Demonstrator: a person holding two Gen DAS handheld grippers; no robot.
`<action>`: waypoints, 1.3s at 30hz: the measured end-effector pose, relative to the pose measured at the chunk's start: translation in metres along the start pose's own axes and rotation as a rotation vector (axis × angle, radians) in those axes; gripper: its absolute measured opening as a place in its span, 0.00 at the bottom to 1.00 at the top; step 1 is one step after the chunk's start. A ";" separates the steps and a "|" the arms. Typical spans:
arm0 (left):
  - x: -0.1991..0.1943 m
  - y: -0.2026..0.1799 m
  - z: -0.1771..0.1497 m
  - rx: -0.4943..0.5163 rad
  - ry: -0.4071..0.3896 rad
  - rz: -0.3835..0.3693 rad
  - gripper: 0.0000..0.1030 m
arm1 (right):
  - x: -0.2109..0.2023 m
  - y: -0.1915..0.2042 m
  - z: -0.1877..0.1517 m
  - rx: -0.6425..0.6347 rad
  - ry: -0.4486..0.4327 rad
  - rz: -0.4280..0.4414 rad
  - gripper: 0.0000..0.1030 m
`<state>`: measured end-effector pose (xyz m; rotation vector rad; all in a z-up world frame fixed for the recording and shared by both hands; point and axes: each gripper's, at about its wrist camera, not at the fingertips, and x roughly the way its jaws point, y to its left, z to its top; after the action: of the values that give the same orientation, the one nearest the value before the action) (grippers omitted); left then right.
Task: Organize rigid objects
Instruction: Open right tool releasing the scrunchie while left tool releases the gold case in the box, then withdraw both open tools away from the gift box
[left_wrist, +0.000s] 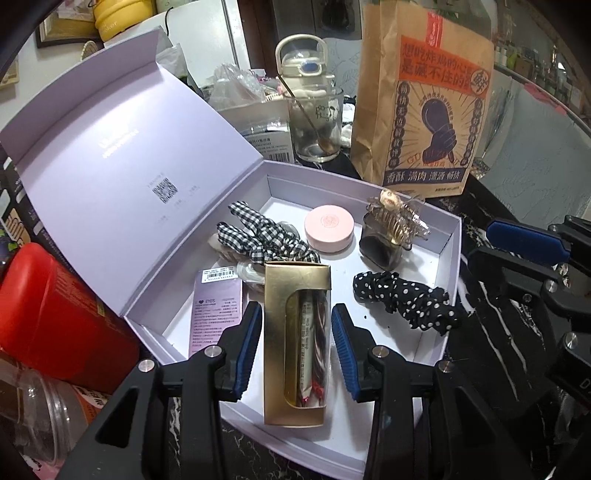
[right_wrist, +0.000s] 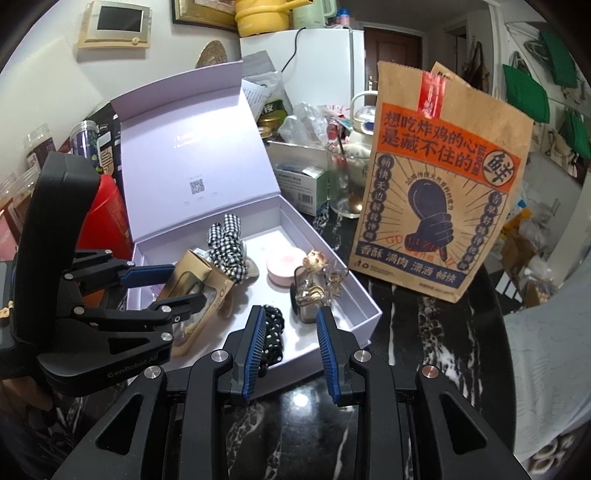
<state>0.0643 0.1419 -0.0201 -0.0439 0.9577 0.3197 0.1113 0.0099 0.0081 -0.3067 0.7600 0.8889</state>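
Gold carton (left_wrist: 295, 354) was gripped in your left gripper (left_wrist: 295, 347) jaws above the lilac box (left_wrist: 448, 236); your right gripper (right_wrist: 290, 350) jaws stood released, empty. Lowering it flat beside the gingham scrunchie (left_wrist: 266, 240) suited best.

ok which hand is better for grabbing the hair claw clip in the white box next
Right. The right gripper is open and empty, and the hair claw clip lies just ahead of its fingertips. The left gripper is shut on the gold box, so it is not free.
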 end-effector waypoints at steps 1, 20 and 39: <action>-0.003 0.000 0.001 -0.002 -0.004 0.007 0.38 | -0.003 0.000 0.001 -0.001 -0.005 0.000 0.28; -0.091 -0.006 0.000 -0.018 -0.170 0.041 0.95 | -0.083 0.006 0.008 -0.012 -0.162 -0.058 0.66; -0.144 -0.001 -0.043 -0.112 -0.178 0.034 0.95 | -0.127 0.028 -0.021 -0.001 -0.167 -0.134 0.91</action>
<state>-0.0464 0.0980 0.0710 -0.0999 0.7646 0.4023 0.0289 -0.0591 0.0850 -0.2773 0.5779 0.7780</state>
